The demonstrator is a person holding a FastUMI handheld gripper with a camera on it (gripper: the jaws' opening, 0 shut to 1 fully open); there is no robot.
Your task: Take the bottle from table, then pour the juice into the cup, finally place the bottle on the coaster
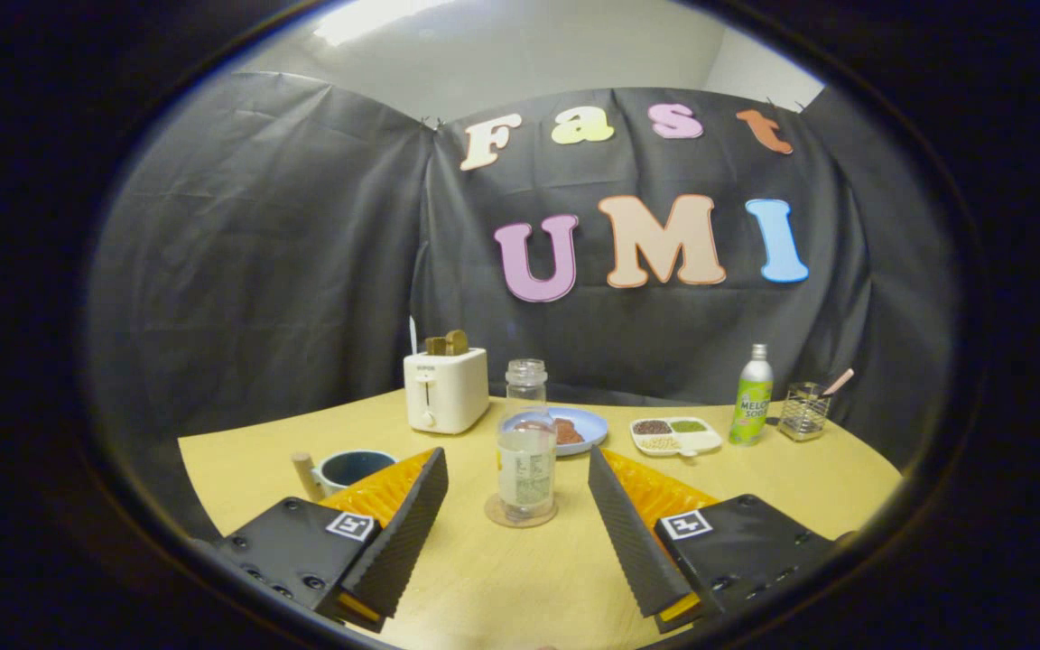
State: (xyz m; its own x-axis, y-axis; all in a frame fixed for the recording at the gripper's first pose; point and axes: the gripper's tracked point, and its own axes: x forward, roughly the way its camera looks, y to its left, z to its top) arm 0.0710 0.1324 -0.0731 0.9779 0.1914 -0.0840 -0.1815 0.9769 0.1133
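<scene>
A clear uncapped bottle stands upright on a round cork coaster, just ahead of my fingers and centred between them. My gripper is open, its two fingers spread wide on either side of the bottle and not touching it. A dark blue cup with a wooden handle sits to the left, partly hidden behind my left finger.
On the yellow table stand a white toaster with toast, a blue plate with food, a white divided dish, a green soda bottle and a glass with a stick at the back right.
</scene>
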